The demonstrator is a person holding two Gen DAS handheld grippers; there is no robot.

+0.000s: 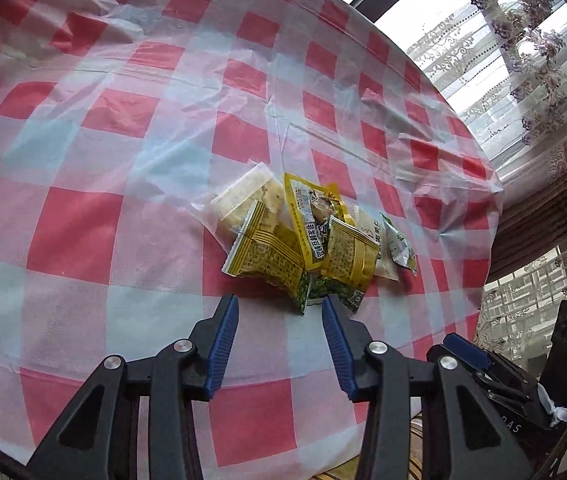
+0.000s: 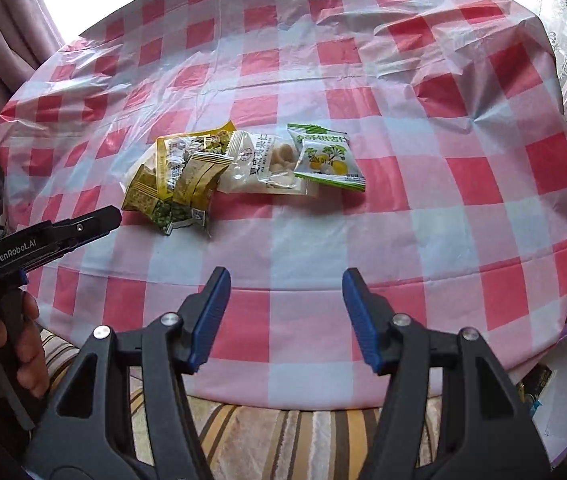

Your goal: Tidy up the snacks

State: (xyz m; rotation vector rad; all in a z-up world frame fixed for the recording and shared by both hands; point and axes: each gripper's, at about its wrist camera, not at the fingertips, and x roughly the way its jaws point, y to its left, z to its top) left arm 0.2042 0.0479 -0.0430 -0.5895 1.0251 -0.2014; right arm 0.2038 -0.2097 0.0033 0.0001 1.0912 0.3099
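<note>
The snack packets [image 1: 307, 240] lie heaped on the checked tablecloth [image 1: 83, 208], just ahead of the left claw [image 1: 279, 306], whose jaws stand partly apart and empty. The right claw [image 2: 285, 280], wider and also empty, sits well short of the pile. Best take one edge packet, not the heap
</note>
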